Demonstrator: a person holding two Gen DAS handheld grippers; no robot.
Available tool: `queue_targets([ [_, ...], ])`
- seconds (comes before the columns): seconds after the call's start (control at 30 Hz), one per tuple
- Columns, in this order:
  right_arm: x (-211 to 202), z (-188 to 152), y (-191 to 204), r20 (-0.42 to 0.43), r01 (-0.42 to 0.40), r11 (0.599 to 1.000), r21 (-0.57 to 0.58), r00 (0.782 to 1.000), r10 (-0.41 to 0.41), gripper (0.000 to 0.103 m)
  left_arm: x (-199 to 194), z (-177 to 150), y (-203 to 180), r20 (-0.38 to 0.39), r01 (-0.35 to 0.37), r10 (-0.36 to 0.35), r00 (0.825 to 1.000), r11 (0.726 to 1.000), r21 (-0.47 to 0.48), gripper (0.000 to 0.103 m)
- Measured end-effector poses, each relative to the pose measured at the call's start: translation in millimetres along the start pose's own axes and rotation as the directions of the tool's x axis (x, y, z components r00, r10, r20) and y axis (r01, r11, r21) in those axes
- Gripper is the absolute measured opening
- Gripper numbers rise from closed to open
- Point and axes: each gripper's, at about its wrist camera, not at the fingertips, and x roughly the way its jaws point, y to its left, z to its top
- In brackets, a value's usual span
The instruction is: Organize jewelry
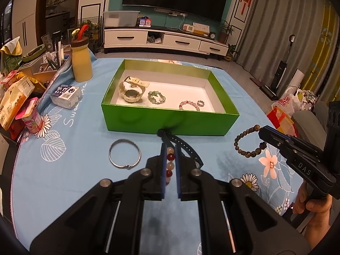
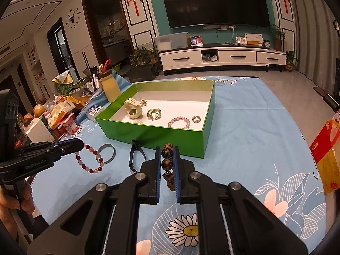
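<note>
A green box (image 1: 170, 121) (image 2: 153, 133) stands on the blue floral tablecloth. It holds a white watch (image 1: 131, 91), a green bead bracelet (image 1: 156, 96), a pink bead bracelet (image 1: 189, 105) and a small ring (image 1: 200, 103). My left gripper (image 1: 170, 148) is shut on a red-and-white bead bracelet (image 1: 170, 163) (image 2: 89, 159), held above the cloth in front of the box. My right gripper (image 2: 167, 148) is shut on a dark bead bracelet (image 2: 167, 159) (image 1: 248, 142), held near the box's front right. A silver bangle (image 1: 124, 156) and a black watch (image 1: 182, 146) lie in front of the box.
A yellow bottle (image 1: 81, 61), a clear plastic box (image 1: 65, 96) and packets of snacks (image 1: 17, 102) crowd the table's left side. A red and yellow bag (image 2: 325, 155) sits at the right edge. A TV cabinet (image 1: 165, 40) stands behind.
</note>
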Motion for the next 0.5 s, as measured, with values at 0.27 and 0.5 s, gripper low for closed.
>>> queue_targets([
  [0.27, -1.0, 3.9, 2.6, 0.009, 0.000, 1.000, -0.006, 1.000, 0.000, 0.011, -4.0, 6.4, -3.4, 0.017, 0.008, -0.008, 1.000, 1.000, 0.009, 0.007],
  [0.5, -1.0, 7.5, 6.2, 0.016, -0.002, 1.000, -0.015, 1.000, 0.002, 0.011, -6.3, 9.4, -3.8, 0.025, 0.008, -0.008, 1.000, 1.000, 0.011, 0.007],
])
